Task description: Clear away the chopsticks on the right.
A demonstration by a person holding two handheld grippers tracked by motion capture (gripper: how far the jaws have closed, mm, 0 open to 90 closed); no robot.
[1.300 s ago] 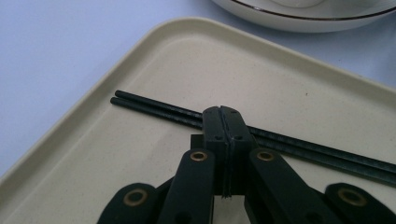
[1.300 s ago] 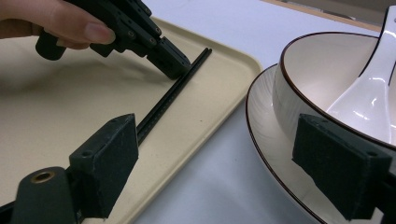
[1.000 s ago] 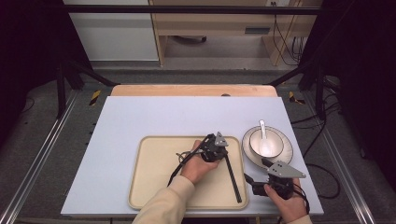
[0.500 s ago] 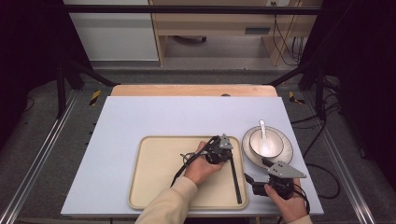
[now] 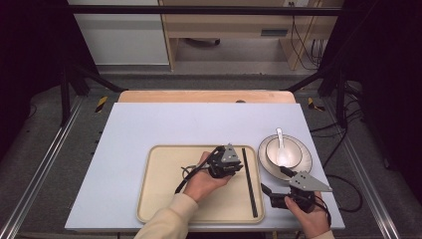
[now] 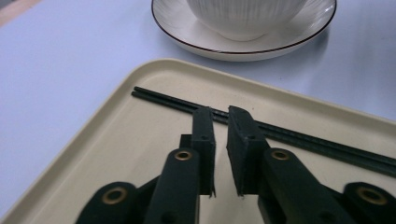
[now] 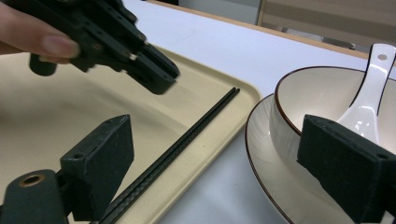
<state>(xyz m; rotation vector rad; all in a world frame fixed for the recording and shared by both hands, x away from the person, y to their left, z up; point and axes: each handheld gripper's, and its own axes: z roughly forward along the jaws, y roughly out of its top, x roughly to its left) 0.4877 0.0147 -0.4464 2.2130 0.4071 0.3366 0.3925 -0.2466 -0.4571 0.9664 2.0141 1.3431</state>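
A pair of black chopsticks (image 5: 250,184) lies along the right side of a beige tray (image 5: 164,199). My left gripper (image 5: 238,168) hovers over the tray just left of them, tips toward them. In the left gripper view its jaws (image 6: 220,114) have just been opening and stand open by a narrow gap with nothing between them; the chopsticks (image 6: 303,137) lie beyond. My right gripper (image 5: 274,181) rests at the tray's right rim, wide open (image 7: 219,186) and empty. From there I see the chopsticks (image 7: 187,140) and the left gripper (image 7: 161,74).
A white bowl (image 5: 283,152) with a white spoon (image 5: 280,137) stands on a saucer (image 5: 298,168) right of the tray, close to my right gripper. The left half of the tray and the far table (image 5: 199,119) are bare.
The left gripper's jaws have parted slightly and it has drawn back left off the chopsticks, whose whole length now shows on the tray. The right gripper has kept still.
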